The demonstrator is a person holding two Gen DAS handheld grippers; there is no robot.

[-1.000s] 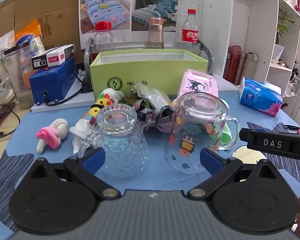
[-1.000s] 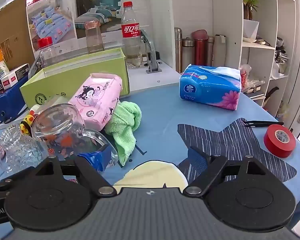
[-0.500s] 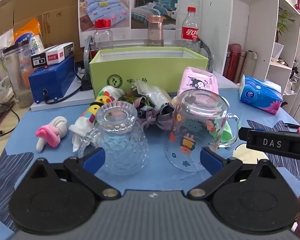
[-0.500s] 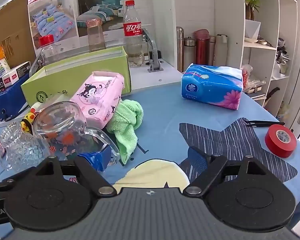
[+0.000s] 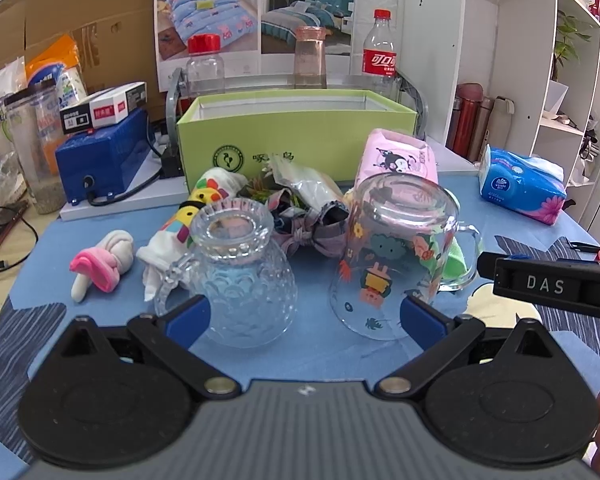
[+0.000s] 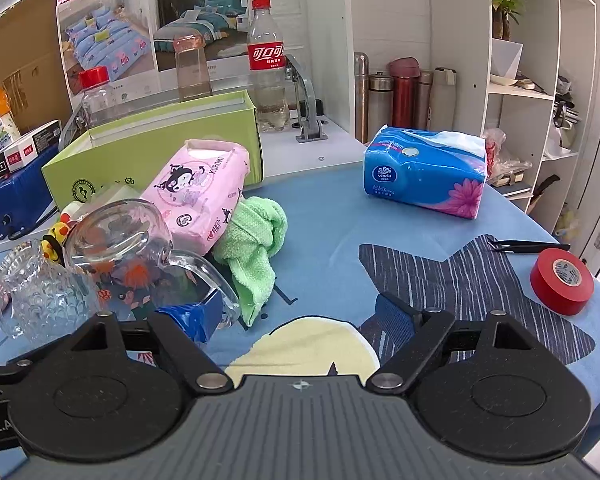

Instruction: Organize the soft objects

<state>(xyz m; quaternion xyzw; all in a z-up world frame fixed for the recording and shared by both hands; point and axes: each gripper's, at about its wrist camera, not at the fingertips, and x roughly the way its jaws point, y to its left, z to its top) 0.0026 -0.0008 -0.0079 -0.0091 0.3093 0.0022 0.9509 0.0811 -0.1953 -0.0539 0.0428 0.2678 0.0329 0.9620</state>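
Soft things lie on the blue tablecloth: a pink-and-white rolled sock [image 5: 100, 264], a colourful white sock [image 5: 180, 232], a crumpled patterned cloth [image 5: 304, 216], a green towel [image 6: 256, 248], a pink tissue pack [image 6: 198, 192] and a blue tissue pack [image 6: 424, 176]. An open green box [image 5: 296, 140] stands behind them. My left gripper [image 5: 304, 316] is open and empty, just short of two upturned glass mugs. My right gripper [image 6: 296, 316] is open and empty over the cloth, right of the towel.
A textured glass mug [image 5: 240, 276] and a cartoon-printed glass mug [image 5: 396, 256] stand upside down in front of the soft things. Red tape [image 6: 562, 280] and black tweezers [image 6: 528, 246] lie at the right. Bottles, a blue device [image 5: 100, 160] and shelves line the back.
Both grippers have drifted slightly back and upward; the objects have not moved. Both stay open.
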